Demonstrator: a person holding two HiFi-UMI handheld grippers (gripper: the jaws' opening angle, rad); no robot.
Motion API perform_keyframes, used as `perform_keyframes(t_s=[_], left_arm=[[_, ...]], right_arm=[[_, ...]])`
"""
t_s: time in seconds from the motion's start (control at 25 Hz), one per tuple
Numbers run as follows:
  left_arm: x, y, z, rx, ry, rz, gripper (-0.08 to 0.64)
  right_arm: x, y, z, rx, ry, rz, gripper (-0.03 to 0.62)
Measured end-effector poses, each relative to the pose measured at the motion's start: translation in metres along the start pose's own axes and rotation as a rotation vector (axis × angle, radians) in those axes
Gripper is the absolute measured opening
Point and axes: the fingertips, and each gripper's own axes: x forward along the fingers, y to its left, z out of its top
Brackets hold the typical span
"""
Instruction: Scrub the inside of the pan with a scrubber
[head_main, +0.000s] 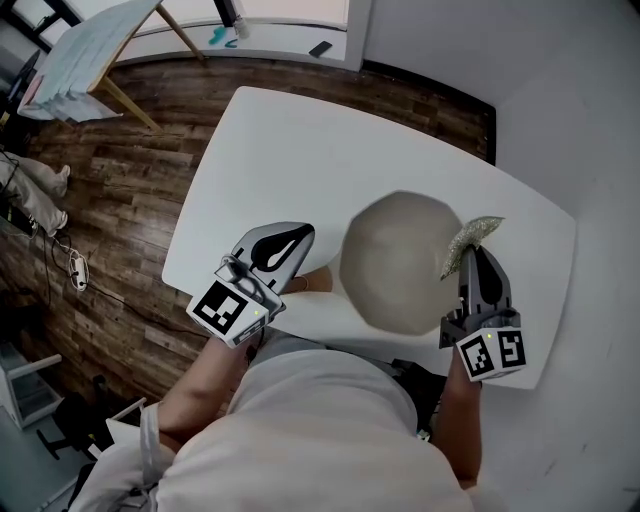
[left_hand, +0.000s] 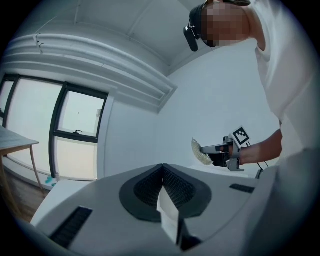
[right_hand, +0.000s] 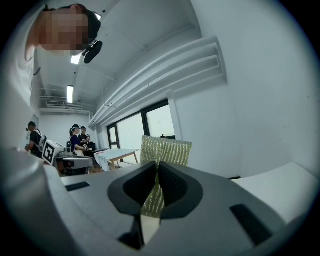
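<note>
The left hand-held gripper (left_hand: 162, 174) has its jaws pressed together with nothing between them. Beyond it, up and to the right, the right hand-held gripper (left_hand: 209, 152) pinches a pale scrubber (left_hand: 198, 149). A window (left_hand: 75, 137) stands to its left.

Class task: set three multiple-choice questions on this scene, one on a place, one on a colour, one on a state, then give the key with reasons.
1. Where does the pan sit? A on the white table; B on the wooden floor; C on a chair.
2. What colour is the scrubber? A blue; B glittery yellow-green; C red.
3. How is the right claw? A wide open; B shut on the pan's handle; C shut on the scrubber.
Key: 1 A, the head view shows the pan resting on the table. 2 B, the right gripper view shows its sparkly yellow-green weave. 3 C, its pads pinch the scrubber's lower edge.
</note>
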Motion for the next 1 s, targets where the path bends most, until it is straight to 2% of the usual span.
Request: perform_keyframes(t_s=[0.32,0.52,0.68,0.8,1.0], left_arm=[[0.0,-0.02,-0.006,0.039,0.062,-0.048,0.012],[-0.001,-0.026,-0.021,0.031,0.111,-0.075,0.014],[0.003,-0.038,-0.029,-0.001,0.111,-0.147,0.014],[0.007,-0.045,-0.038,0.011,0.156,-0.187,0.015],[0.01,-0.053,-0.058,0.082,0.263,-0.236,0.017]], right_arm=[[-0.001,-0.002,-0.002,0.007,0.015,0.075,0.031],[-0.001,0.001,-0.004,0.004,0.016,0.108,0.031],[-0.001,-0.005,-0.011,0.007,0.021,0.126,0.031],[0.002,-0.007,-0.015,0.013,0.03,0.133,0.032],[0.004,-0.005,-0.022,0.028,0.046,0.146,0.032]])
